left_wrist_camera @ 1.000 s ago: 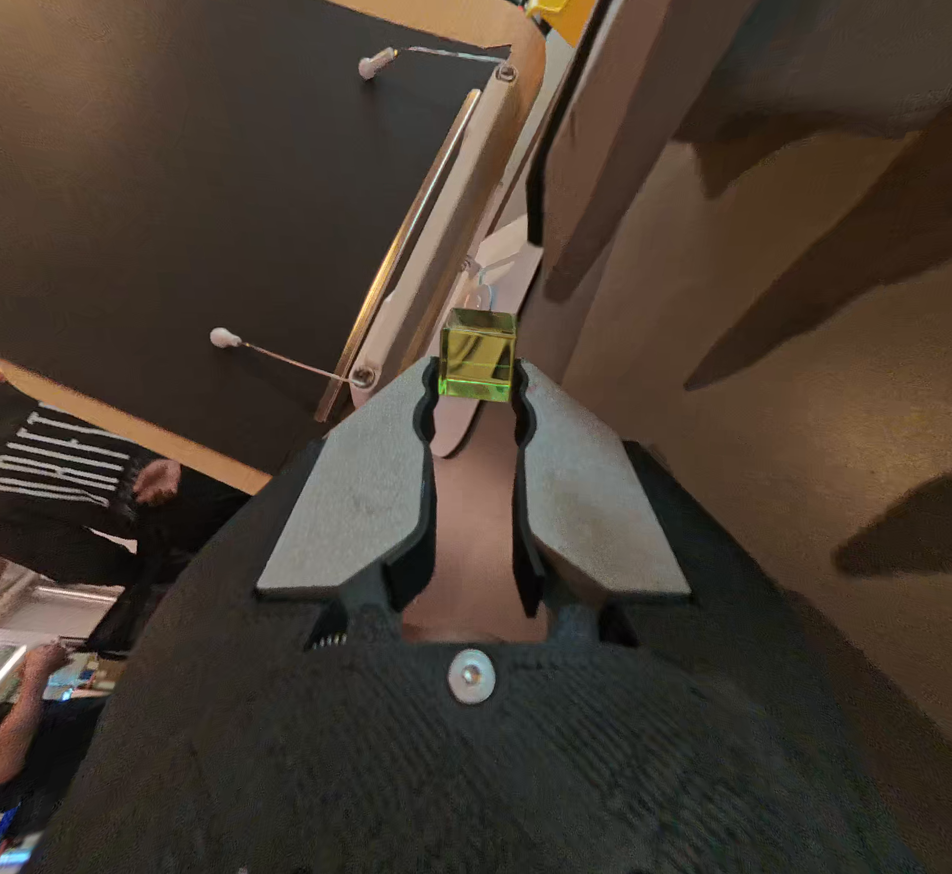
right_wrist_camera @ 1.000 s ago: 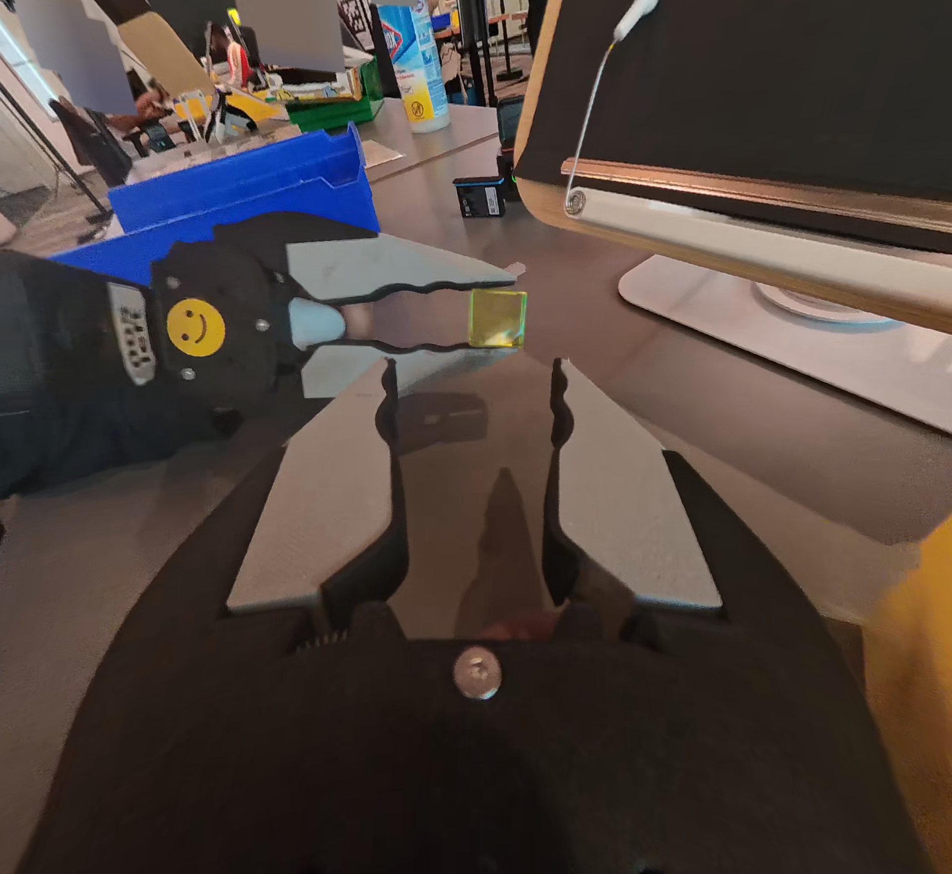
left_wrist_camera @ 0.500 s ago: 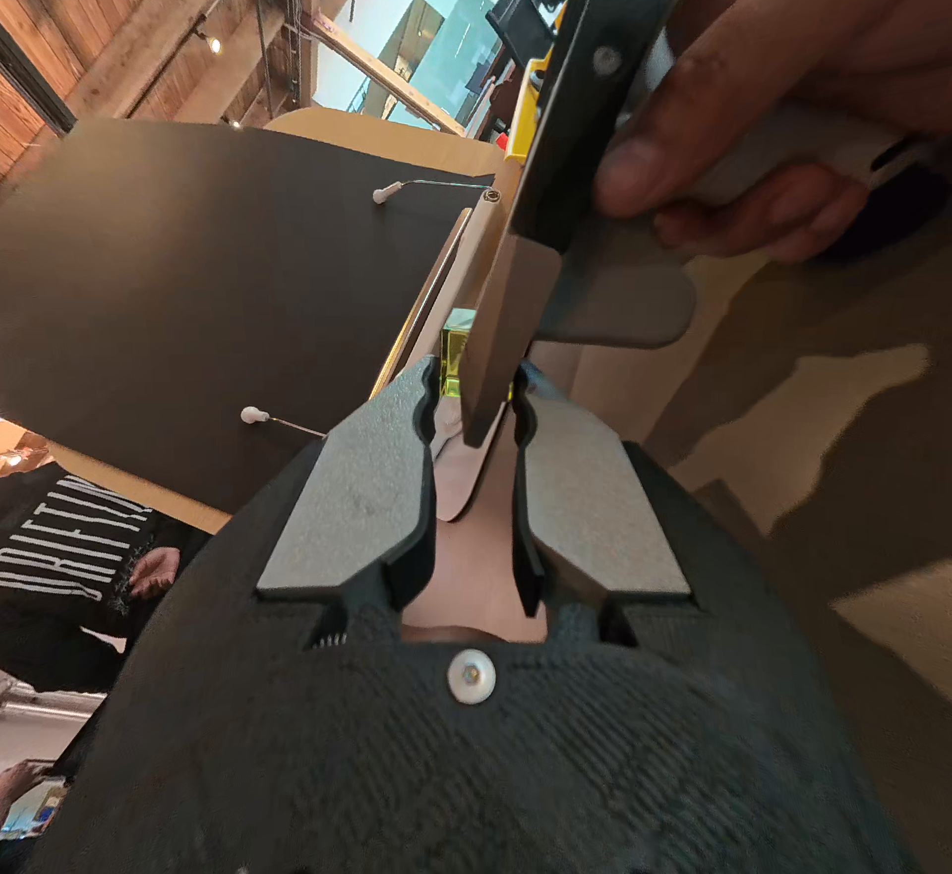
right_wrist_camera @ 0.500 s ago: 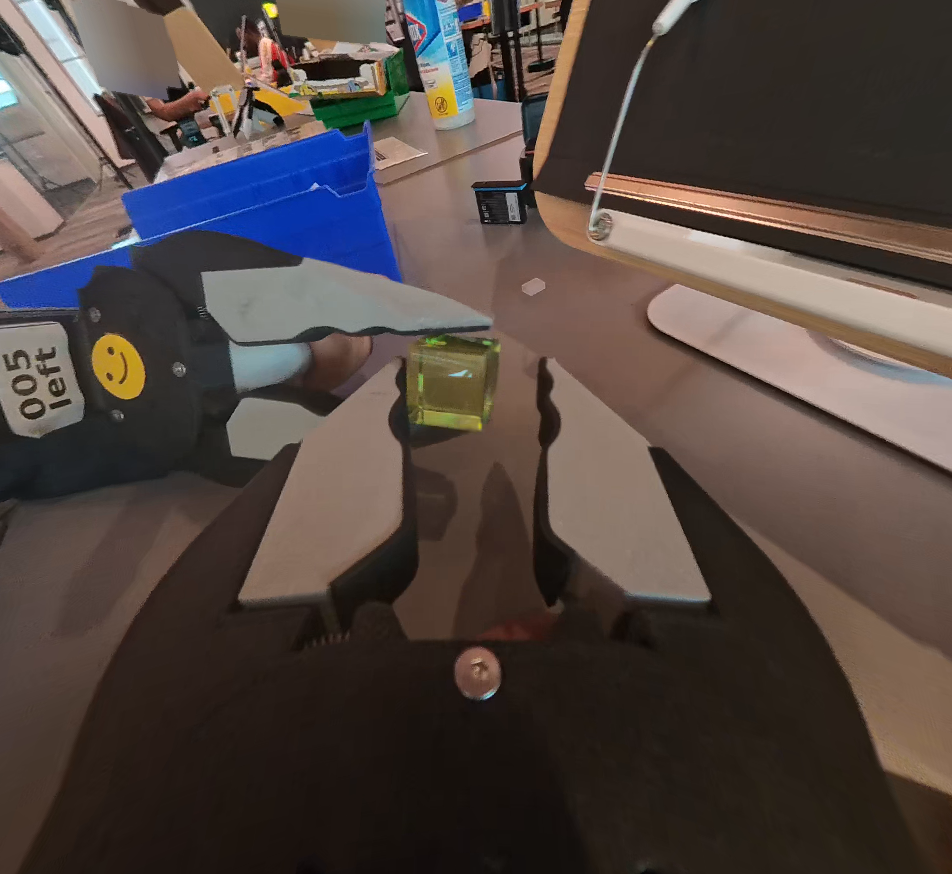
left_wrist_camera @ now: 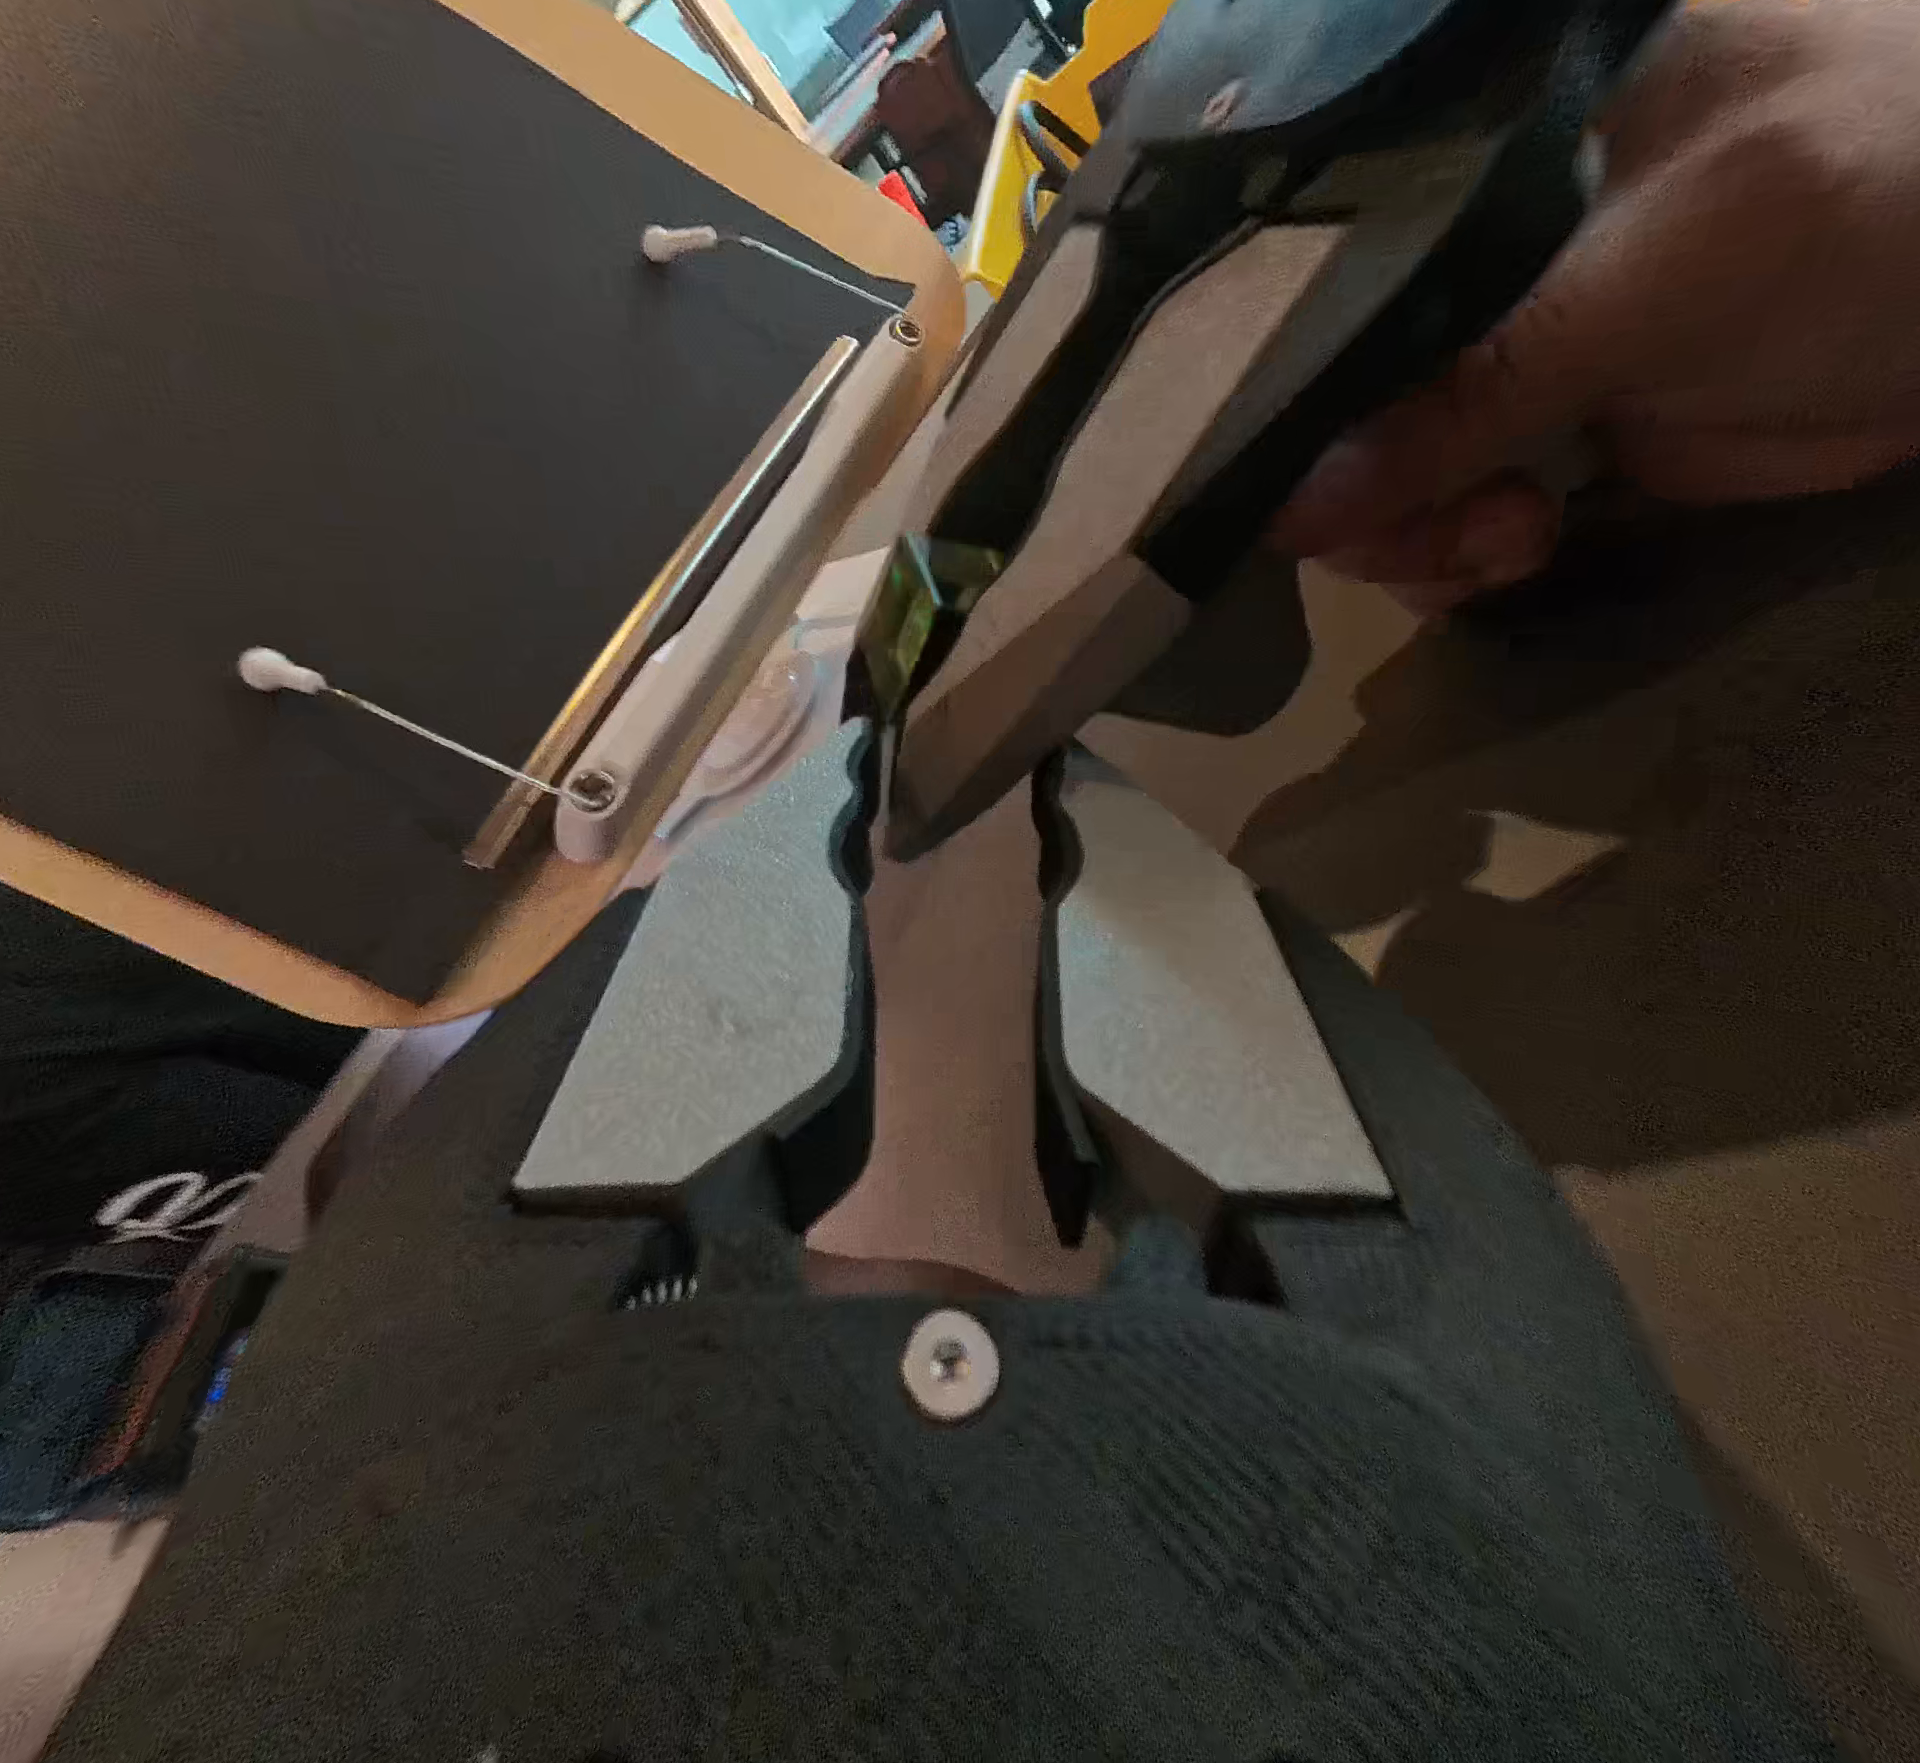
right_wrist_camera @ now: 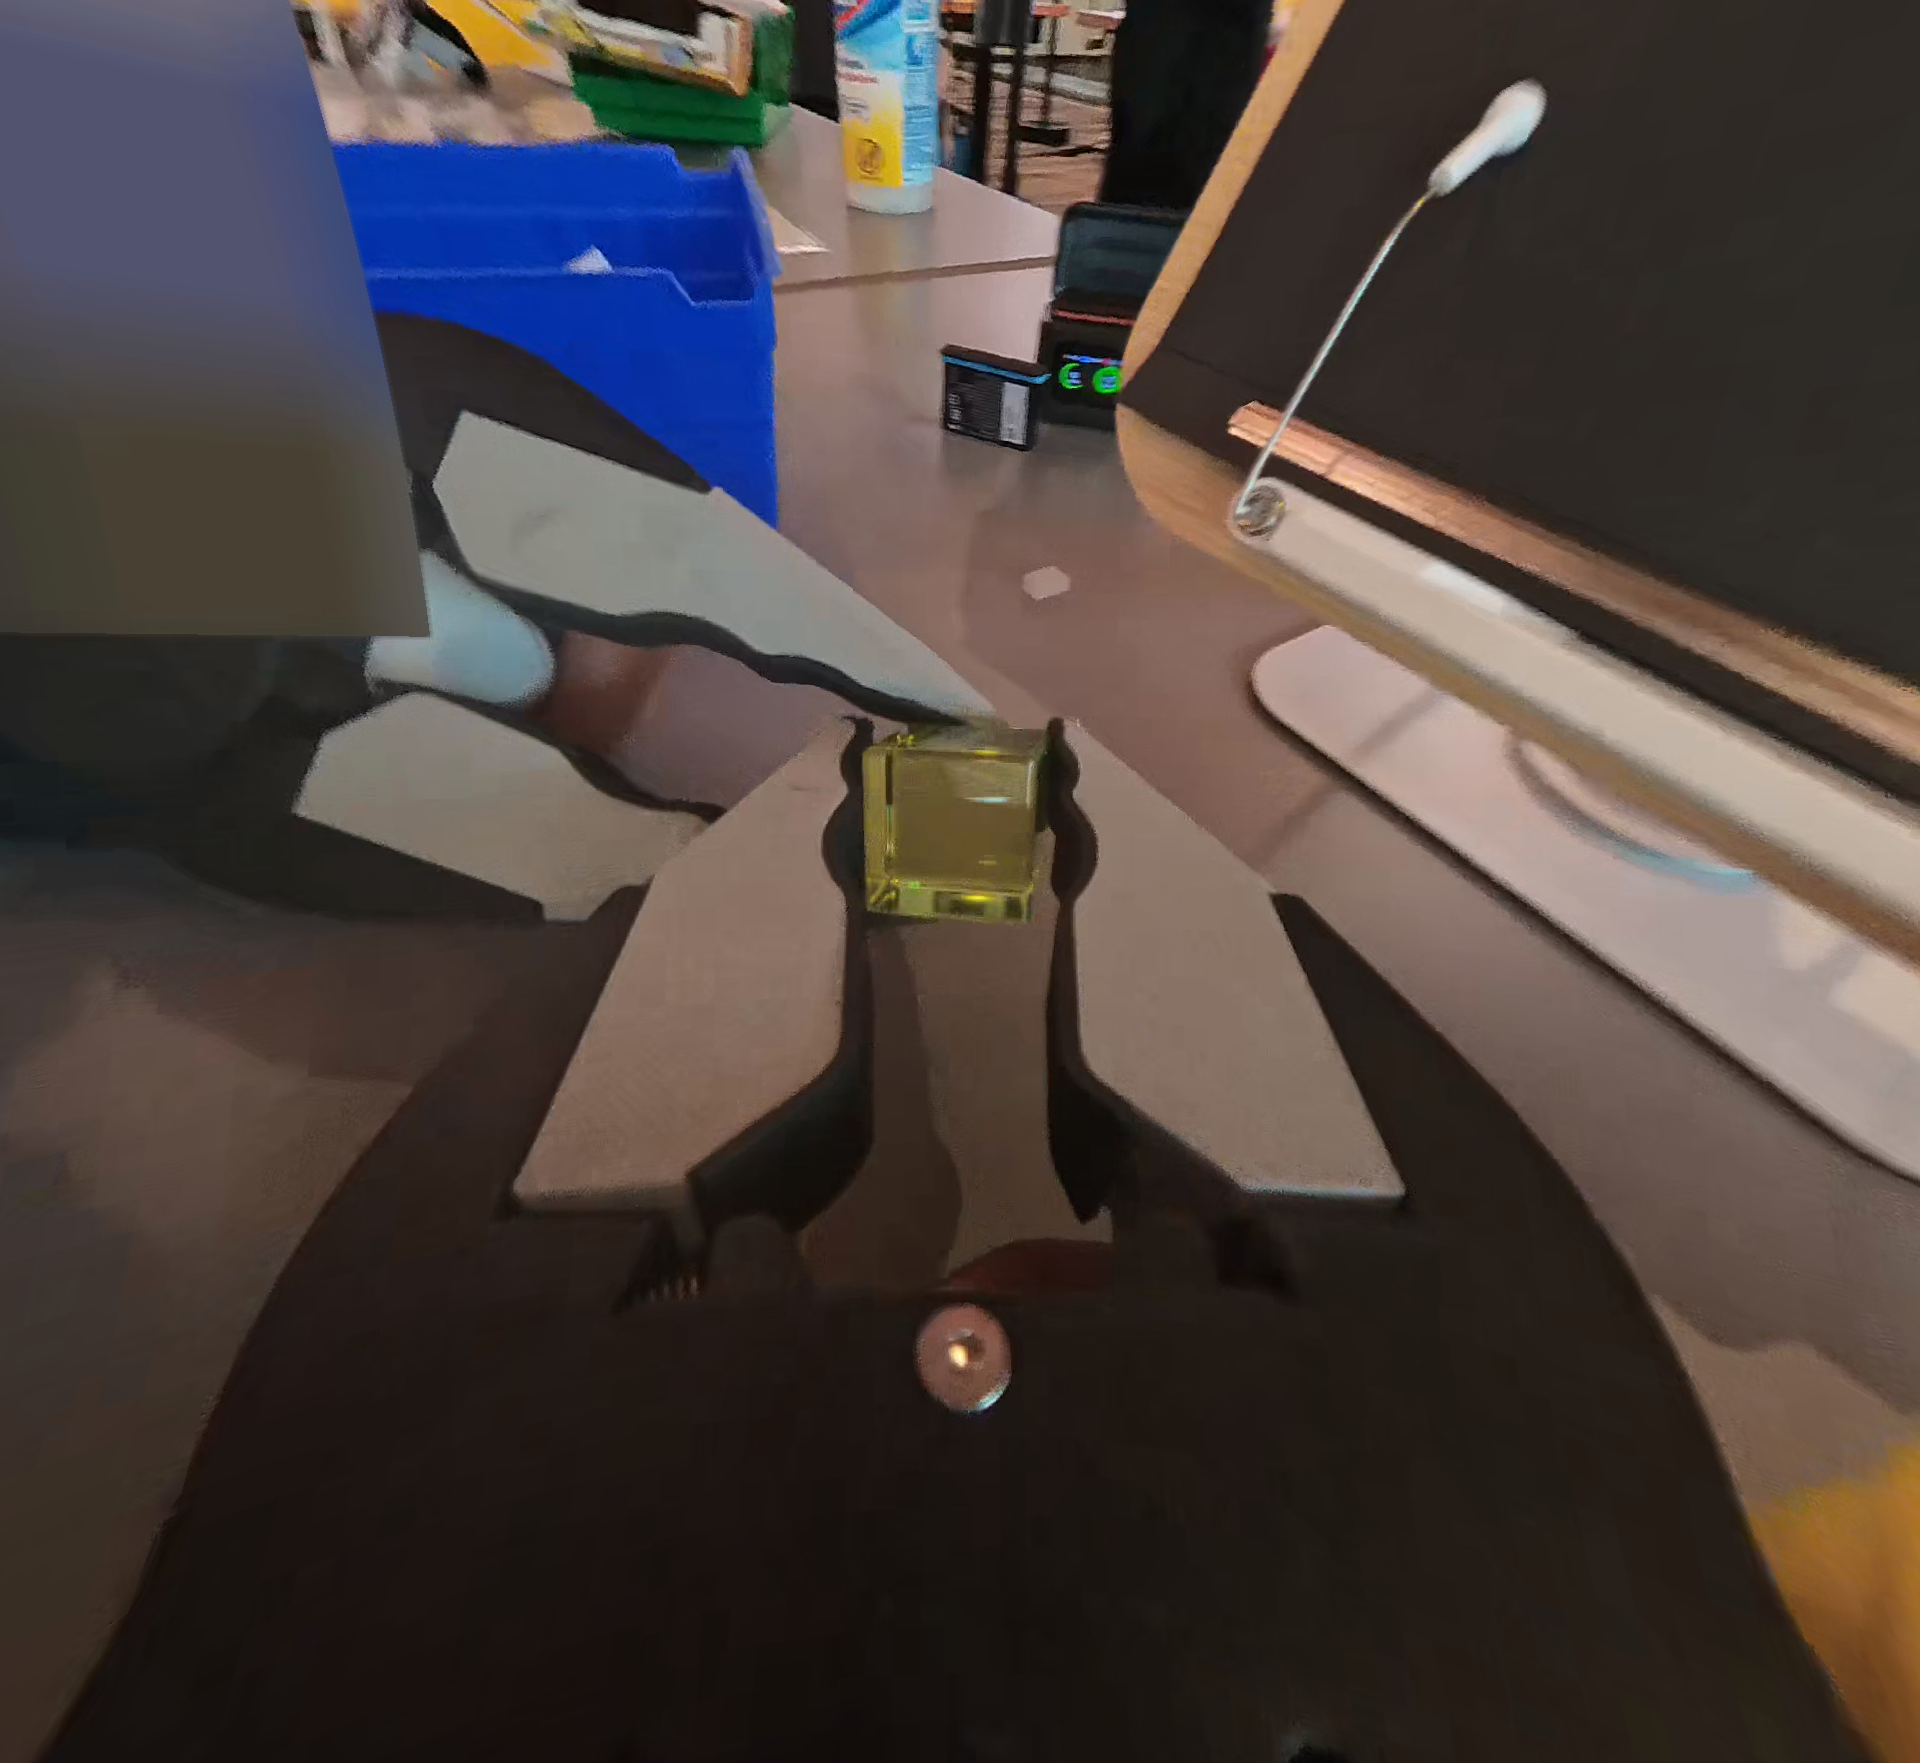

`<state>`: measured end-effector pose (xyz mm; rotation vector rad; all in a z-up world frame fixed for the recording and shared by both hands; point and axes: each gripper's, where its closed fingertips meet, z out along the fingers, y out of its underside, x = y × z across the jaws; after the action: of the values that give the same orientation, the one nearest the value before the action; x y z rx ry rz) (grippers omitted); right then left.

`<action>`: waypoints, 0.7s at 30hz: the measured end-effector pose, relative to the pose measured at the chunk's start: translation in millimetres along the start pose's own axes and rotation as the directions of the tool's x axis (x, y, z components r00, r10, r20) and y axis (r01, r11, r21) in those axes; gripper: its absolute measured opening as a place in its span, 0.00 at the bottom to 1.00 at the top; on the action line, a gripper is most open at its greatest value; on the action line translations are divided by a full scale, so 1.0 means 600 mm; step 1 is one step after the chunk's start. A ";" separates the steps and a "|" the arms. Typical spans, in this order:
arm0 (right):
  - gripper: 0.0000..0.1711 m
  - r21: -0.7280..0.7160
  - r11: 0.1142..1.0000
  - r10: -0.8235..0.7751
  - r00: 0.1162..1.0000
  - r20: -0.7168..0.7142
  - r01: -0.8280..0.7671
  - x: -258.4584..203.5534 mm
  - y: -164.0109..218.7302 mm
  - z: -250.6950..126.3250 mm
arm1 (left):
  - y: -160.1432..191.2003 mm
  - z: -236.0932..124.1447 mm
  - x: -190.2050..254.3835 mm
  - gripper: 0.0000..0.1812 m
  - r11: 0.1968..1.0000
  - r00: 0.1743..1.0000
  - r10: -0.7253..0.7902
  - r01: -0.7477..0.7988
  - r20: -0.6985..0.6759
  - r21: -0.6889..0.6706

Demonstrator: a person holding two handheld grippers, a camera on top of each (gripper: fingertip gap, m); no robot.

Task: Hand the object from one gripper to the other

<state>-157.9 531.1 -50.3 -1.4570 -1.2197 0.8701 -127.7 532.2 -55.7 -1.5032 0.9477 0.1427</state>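
Change since half a second ago: the small transparent yellow-green cube (right_wrist_camera: 954, 825) now sits between the fingertips of the right gripper (right_wrist_camera: 956, 778), while before it was only in front of them; the left gripper (left_wrist_camera: 951, 799) no longer has it between its own tips.
Right gripper: its jaws are clamped on the cube, one grey finger touching each side face.
Left gripper: its jaws stand apart with nothing between them; in the right wrist view one tip still touches the top edge of the cube, the other finger (right_wrist_camera: 499, 778) is lower and away from it.
Cube place: held in the air above the grey table (right_wrist_camera: 914, 508); in the left wrist view only a dark green part (left_wrist_camera: 902, 617) shows between the right gripper's fingers.
Hand: a person's hand (left_wrist_camera: 1704, 342) holds the right gripper's handle.
Surroundings: a black board with wooden rim (right_wrist_camera: 1610, 186) stands on the right; a blue plastic bin (right_wrist_camera: 582, 300) and a small black device (right_wrist_camera: 992, 399) are further back.
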 end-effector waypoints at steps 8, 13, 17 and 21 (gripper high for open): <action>0.17 -0.144 0.892 -0.450 0.814 -0.367 0.428 0.096 -0.014 -0.068 | 0.004 -0.005 -0.024 0.21 0.904 0.894 -0.415 0.427 -0.170 0.038; 0.17 -0.180 0.772 -0.625 0.676 -0.391 0.610 0.067 -0.040 -0.080 | -0.049 -0.035 0.025 0.31 0.708 0.571 -0.593 0.705 -0.568 -0.030; 0.17 -0.165 0.705 -0.699 0.635 -0.328 0.690 0.025 -0.038 -0.071 | -0.063 -0.042 0.008 0.33 0.615 0.487 -0.637 0.788 -0.598 -0.013; 0.17 -0.168 0.570 -0.813 0.522 -0.258 0.804 -0.031 -0.031 -0.055 | -0.069 -0.045 0.016 0.35 0.618 0.480 -0.647 0.786 -0.593 -0.038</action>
<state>-135.6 504.6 -25.6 -0.7990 -1.4552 -0.0431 -107.6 498.8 -23.7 -1.6176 0.6357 -1.0787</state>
